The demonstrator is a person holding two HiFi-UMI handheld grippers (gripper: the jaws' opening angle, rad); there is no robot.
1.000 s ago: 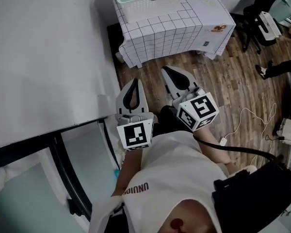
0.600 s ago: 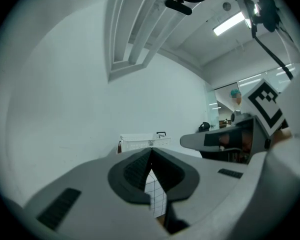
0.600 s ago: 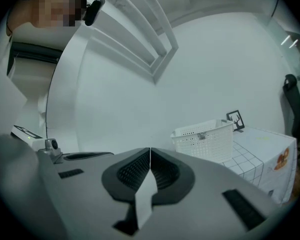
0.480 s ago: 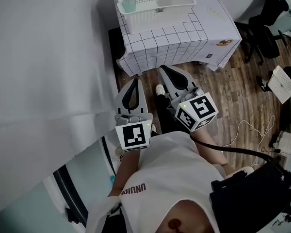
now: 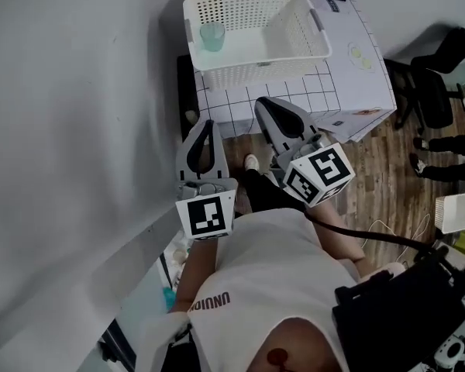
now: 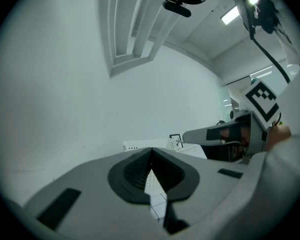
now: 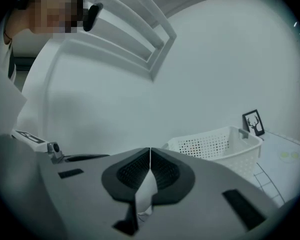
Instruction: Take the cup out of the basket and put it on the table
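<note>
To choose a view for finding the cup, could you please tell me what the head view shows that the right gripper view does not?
Head view only: the cup at the basket's left end, and the wooden floor. Right gripper view only: the right gripper's jaws close up, shut, empty. Both: the white basket and deer picture.

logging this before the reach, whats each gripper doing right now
Left gripper: closed, nothing between its jaws.
Right gripper: closed, nothing between its jaws.
</note>
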